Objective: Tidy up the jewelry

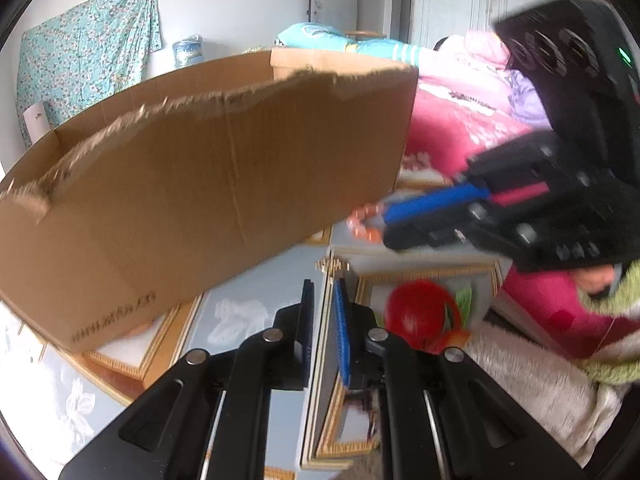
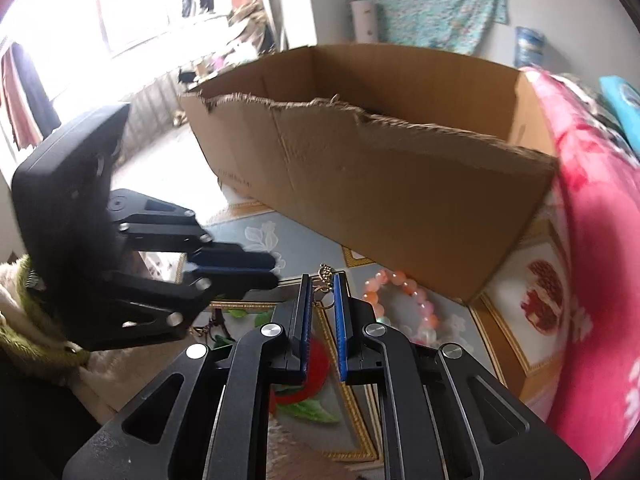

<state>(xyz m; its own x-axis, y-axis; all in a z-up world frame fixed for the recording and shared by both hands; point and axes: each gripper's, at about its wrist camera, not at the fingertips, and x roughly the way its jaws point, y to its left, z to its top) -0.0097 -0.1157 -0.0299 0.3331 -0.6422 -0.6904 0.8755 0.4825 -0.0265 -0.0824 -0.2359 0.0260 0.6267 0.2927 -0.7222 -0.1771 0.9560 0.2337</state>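
Note:
A small gold chain (image 2: 325,270) with little rings hangs in the slit between my right gripper's (image 2: 323,278) pads, which look shut on it. A bracelet of orange and pink beads (image 2: 404,284) lies on the pale blue tabletop (image 2: 248,236) just right of that gripper. In the left wrist view, a gold piece (image 1: 332,266) shows just past my left gripper's (image 1: 324,286) tips. Its pads are a narrow gap apart with nothing between them. The right gripper (image 1: 382,224) is blurred at the right, with the bracelet (image 1: 360,220) behind its tips. The left gripper (image 2: 276,270) points in from the left.
A large torn-edged cardboard box (image 2: 400,184) stands on the table right behind the jewelry, also close in the left wrist view (image 1: 200,180). A pink quilt (image 2: 592,220) borders the right side. Gold-framed fruit pictures (image 1: 420,312) cover the tabletop. A green sleeve (image 2: 24,320) is at the left.

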